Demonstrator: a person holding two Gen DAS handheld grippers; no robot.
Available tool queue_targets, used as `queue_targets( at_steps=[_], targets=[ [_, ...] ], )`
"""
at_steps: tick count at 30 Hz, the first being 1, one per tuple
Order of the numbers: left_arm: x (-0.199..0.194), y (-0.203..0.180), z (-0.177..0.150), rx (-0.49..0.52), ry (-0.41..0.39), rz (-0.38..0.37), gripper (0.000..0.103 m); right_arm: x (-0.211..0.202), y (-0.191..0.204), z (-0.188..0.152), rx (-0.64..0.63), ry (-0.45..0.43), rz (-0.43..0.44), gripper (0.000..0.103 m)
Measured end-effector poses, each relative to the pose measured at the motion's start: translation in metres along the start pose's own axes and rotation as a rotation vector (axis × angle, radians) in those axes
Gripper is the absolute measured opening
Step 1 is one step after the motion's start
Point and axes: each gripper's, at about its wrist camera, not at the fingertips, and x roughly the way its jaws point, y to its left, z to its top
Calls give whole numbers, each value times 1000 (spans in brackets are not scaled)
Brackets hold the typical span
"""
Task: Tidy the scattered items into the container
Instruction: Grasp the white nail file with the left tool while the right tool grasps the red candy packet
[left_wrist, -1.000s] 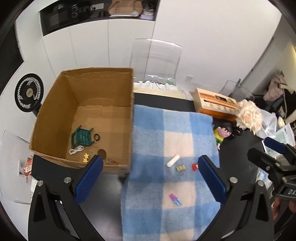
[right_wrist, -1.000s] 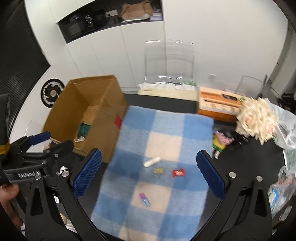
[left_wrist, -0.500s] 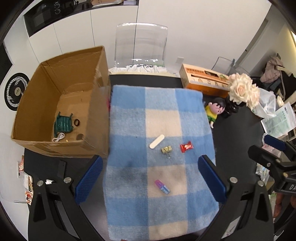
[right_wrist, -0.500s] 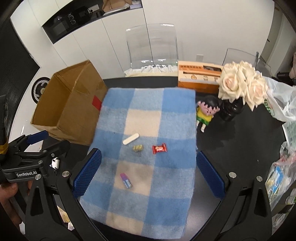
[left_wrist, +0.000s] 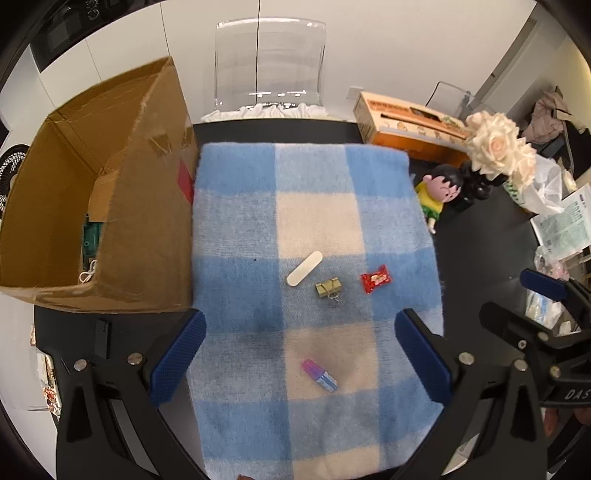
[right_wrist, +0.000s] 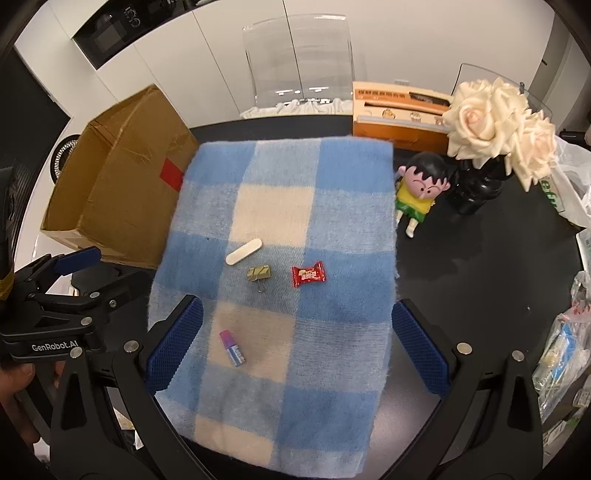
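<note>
Box: open brown cardboard box (left_wrist: 110, 206), left of and beyond the left gripper (left_wrist: 301, 360); stiff, stays put.
Stick: pale flat wooden stick (left_wrist: 304, 273), ahead of both grippers on the blue-and-cream checked blanket (left_wrist: 314, 206); light, rigid; likely pinch across its width.
Clip: gold binder clip (left_wrist: 328, 290), just beside stick; hard, grip the body.
Candy: red wrapped candy (right_wrist: 308, 275), ahead of the right gripper (right_wrist: 297, 347); crinkly, probably slippery.
Tube: small pink-capped blue tube (left_wrist: 319, 376), between left fingers; may roll.
Grippers: both wide apart, empty.
</note>
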Motion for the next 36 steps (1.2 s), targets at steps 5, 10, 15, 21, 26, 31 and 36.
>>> queue_targets(
  at_steps=[5, 10, 15, 21, 26, 31, 36],
  targets=[
    [26, 5, 7, 13, 30, 8, 102, 28, -5, 4, 16, 35, -1, 103],
    [59, 8, 11, 15, 67, -4, 102, 58, -8, 8, 24, 70, -2, 102],
    [92, 10, 12, 12, 111, -28, 80, 92, -10, 8, 24, 114, 10, 95],
    [127, 12, 10, 8, 151, -49, 74, 131, -11, 6, 6, 167, 10, 81],
    [153, 10, 13, 25, 172, -63, 66, 157, -14, 4, 15, 203, 22, 71],
    [170, 8, 21, 51, 190, -53, 66, 174, -14, 6, 9, 223, 30, 69],
    [182, 2, 23, 86, 205, -56, 66, 187, -15, 6, 6, 244, 28, 69]
  ],
)
